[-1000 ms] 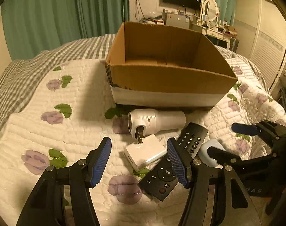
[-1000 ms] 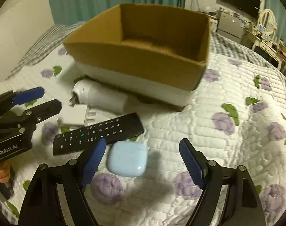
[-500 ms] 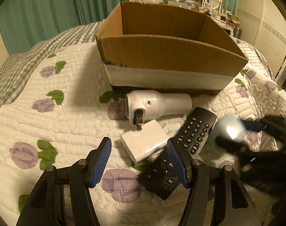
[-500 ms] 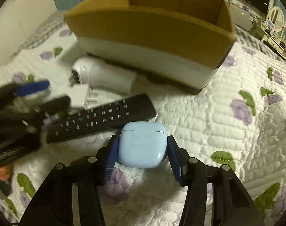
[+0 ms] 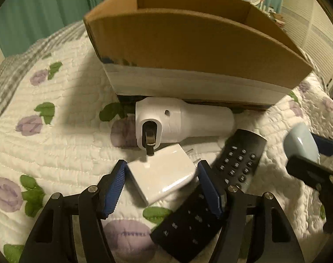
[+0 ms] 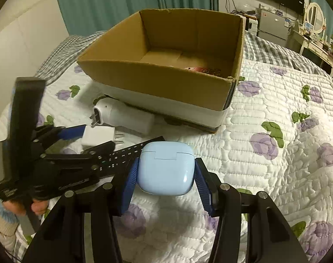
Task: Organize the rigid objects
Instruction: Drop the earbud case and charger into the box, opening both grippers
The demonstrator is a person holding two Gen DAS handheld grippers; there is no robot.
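Note:
My right gripper [image 6: 165, 176] is shut on a light blue earbud case [image 6: 165, 167] and holds it above the quilt, in front of the open cardboard box [image 6: 157, 81]. The case also shows in the left wrist view [image 5: 301, 141]. My left gripper [image 5: 161, 185] is open, its fingers on either side of a white charger block [image 5: 162, 173] that lies on the quilt. A black remote [image 5: 210, 195] lies under the left gripper's right finger. A white cylindrical device [image 5: 181, 122] lies against the box front.
The box [image 5: 188, 43] stands on a flowered white quilt [image 6: 276, 153]; a pink item [image 6: 196, 69] lies inside it. Green curtains, a TV and a dresser stand beyond the bed.
My right gripper closed on the blue case and lifted it off the quilt. My left gripper moved forward and down until its fingers straddle the white charger.

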